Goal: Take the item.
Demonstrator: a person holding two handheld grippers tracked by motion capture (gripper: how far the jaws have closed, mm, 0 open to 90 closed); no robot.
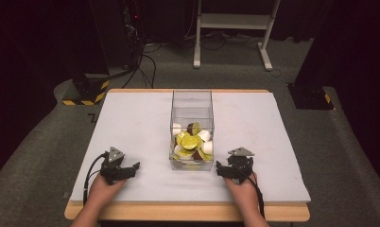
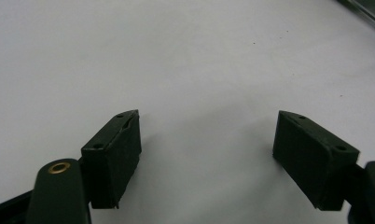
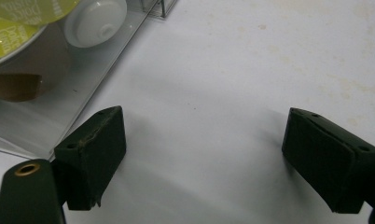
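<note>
High view: white tabletop (image 1: 131, 127), grey carpet (image 1: 349, 156).

table: wood-edged table (image 1: 131, 91), on grey carpet
cover: white mat (image 1: 131, 127) over nearly whole top, faint stains on right part
on mat, centre: clear box (image 1: 192, 101), upright, open top, w/ coffee capsules (image 1: 192, 142) piled inside at near end
near L+R: left gripper (image 1: 126, 171), right gripper (image 1: 224, 170) resting on mat either side of box

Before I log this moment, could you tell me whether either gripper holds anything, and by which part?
Nothing: the left gripper and right gripper are open over bare table.
</note>
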